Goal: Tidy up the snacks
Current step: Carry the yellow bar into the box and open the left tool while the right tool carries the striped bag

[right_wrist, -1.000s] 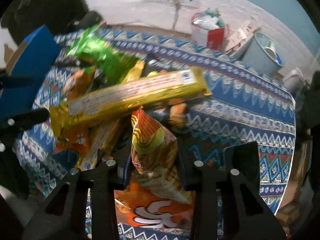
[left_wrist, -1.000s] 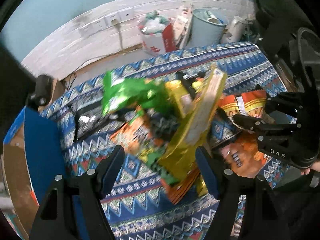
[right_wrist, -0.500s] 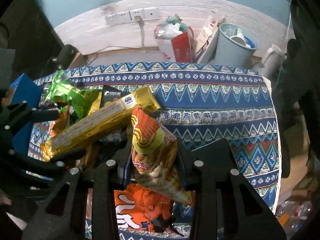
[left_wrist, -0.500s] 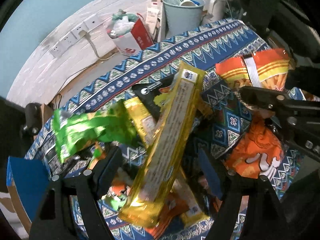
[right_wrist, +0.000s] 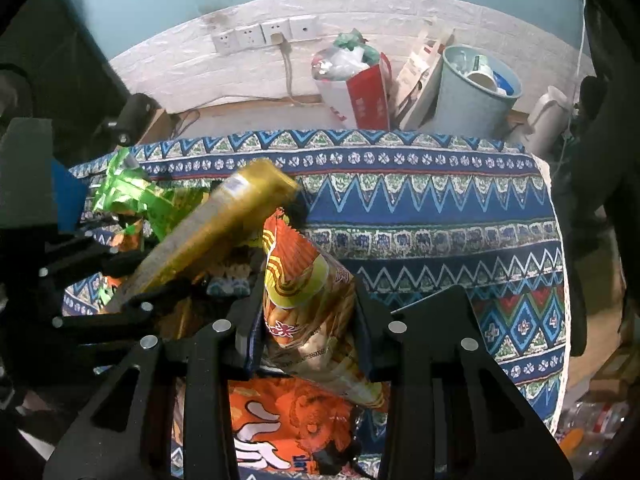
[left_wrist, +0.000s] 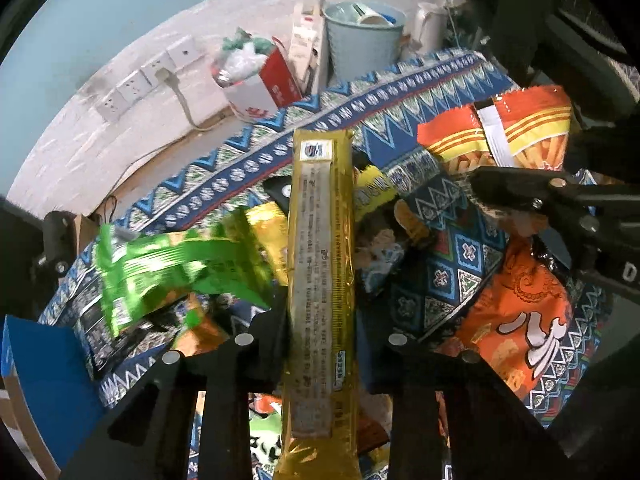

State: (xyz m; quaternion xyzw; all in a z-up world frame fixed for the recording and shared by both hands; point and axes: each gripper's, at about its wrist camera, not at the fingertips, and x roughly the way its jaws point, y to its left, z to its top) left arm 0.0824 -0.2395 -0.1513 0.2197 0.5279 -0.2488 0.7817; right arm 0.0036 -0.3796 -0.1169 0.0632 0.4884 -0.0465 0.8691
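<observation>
Left tool clamps our gold packet upright, right tool pinches the orange bag; both lifted clear of the pile below for sorting.

Both jaws are clamped: left hand-held gripper beside right hand-held gripper, each gripping something.

The long wafer pack stands lengthwise between the fingers of the left claw, above the snack heap on the cloth-covered surface. A crinkled snack bag lies to its left, a chip bag to its right. The fries bag sits in the right claw, over that chip bag. Behind the surface, a bin stands right of a paper bag, below wall sockets.
</observation>
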